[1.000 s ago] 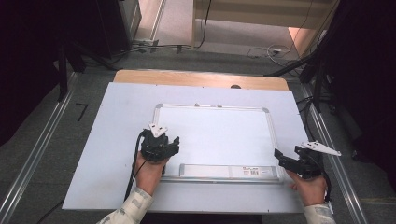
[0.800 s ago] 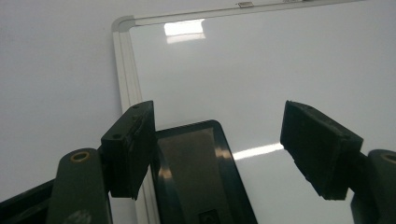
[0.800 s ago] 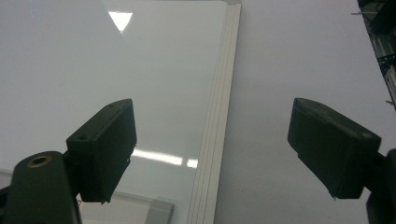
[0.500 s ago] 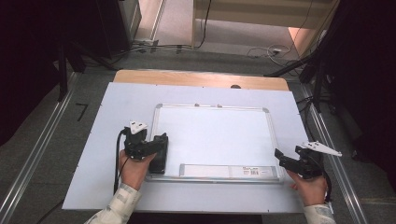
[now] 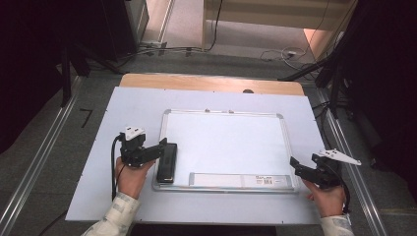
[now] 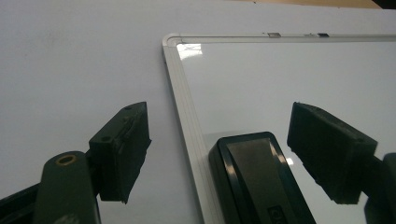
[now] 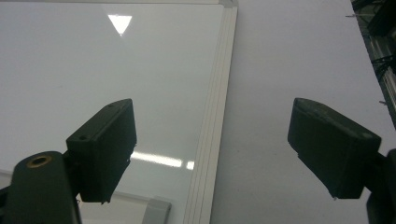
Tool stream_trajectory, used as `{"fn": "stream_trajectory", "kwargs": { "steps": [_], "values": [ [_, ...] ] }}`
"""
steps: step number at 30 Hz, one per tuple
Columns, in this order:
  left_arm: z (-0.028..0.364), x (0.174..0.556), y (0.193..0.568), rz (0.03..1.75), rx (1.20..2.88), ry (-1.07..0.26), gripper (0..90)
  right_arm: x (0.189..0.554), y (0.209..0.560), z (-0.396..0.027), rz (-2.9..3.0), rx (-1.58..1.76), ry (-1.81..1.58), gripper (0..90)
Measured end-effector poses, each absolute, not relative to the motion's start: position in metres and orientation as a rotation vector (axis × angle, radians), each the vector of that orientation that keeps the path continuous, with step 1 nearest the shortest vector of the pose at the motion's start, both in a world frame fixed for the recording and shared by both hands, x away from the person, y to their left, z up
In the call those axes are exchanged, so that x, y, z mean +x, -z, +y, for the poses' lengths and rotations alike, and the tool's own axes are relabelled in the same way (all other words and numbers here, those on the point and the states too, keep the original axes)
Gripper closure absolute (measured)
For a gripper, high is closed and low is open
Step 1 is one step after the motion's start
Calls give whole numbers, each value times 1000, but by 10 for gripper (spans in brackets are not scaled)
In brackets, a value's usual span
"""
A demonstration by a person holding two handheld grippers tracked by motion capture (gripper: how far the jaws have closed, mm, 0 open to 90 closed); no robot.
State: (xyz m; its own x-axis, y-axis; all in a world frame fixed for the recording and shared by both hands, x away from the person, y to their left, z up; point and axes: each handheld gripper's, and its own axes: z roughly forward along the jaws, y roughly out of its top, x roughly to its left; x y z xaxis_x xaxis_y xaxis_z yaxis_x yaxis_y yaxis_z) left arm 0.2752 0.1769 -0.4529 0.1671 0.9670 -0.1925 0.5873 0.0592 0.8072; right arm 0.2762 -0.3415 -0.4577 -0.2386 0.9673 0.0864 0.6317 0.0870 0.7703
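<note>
Left gripper jaws apart, just been opening, eraser released at whiteboard near-left; next: withdraw; right gripper jaws apart

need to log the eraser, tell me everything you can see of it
The whiteboard eraser is a black, oblong block that looks like plastic, with a glossy, rounded-cornered top. It lies flat on the whiteboard, along its left frame at the near left corner. The left tool straddles it, jaws apart, pads off its sides.

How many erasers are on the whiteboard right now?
1. The black eraser lies on the whiteboard at its left edge, between the open jaws of the left gripper. None seems hidden.
</note>
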Motion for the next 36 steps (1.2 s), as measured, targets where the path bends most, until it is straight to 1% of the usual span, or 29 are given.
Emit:
{"fn": "stream_trajectory", "kwargs": {
  "steps": [21, 36],
  "values": [
    [207, 258, 452, 1547, 1598, -652, 204, 276, 458, -341, 1923, 1564, -986, 142],
    [212, 244, 454, 1538, 1619, -655, 193, 274, 457, -344, 1915, 1573, -990, 142]
  ]
}}
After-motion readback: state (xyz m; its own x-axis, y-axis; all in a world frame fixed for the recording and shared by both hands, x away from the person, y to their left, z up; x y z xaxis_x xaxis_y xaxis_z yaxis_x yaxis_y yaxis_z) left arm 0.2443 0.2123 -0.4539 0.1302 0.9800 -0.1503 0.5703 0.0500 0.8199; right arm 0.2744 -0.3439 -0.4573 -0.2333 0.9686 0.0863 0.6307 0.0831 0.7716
